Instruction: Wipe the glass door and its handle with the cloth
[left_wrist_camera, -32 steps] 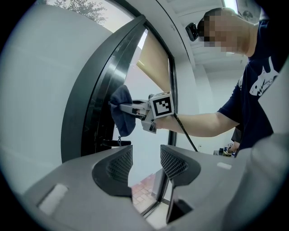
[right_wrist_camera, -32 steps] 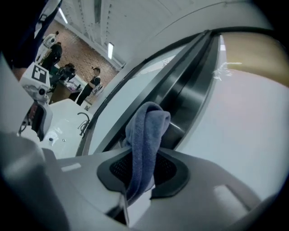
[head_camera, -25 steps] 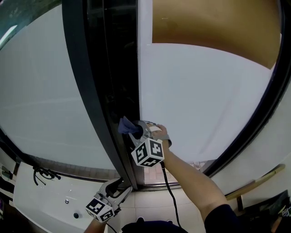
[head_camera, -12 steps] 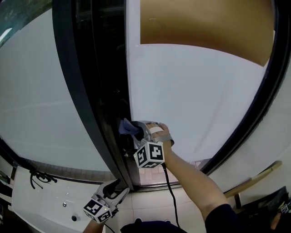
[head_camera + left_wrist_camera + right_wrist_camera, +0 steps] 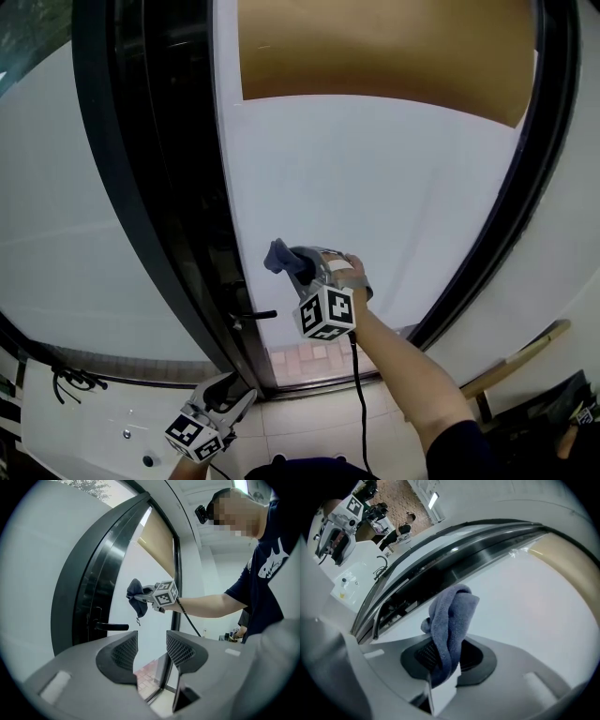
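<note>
Right tool (image 5: 291,263) clamped on blue cloth (image 5: 277,255) beside glass door (image 5: 375,187), left tool (image 5: 231,391) low, jaws apart, empty

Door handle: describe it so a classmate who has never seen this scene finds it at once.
Find the tall frosted glass door and the dark frame along its left edge. Low on that frame, a short black handle juts out level, below the blue cloth; nothing else there is a slim straight bar.

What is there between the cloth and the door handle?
Nothing. In the left gripper view the cloth hangs above and to the right of the handle, apart from it, and only bare door glass shows in the gap.
</note>
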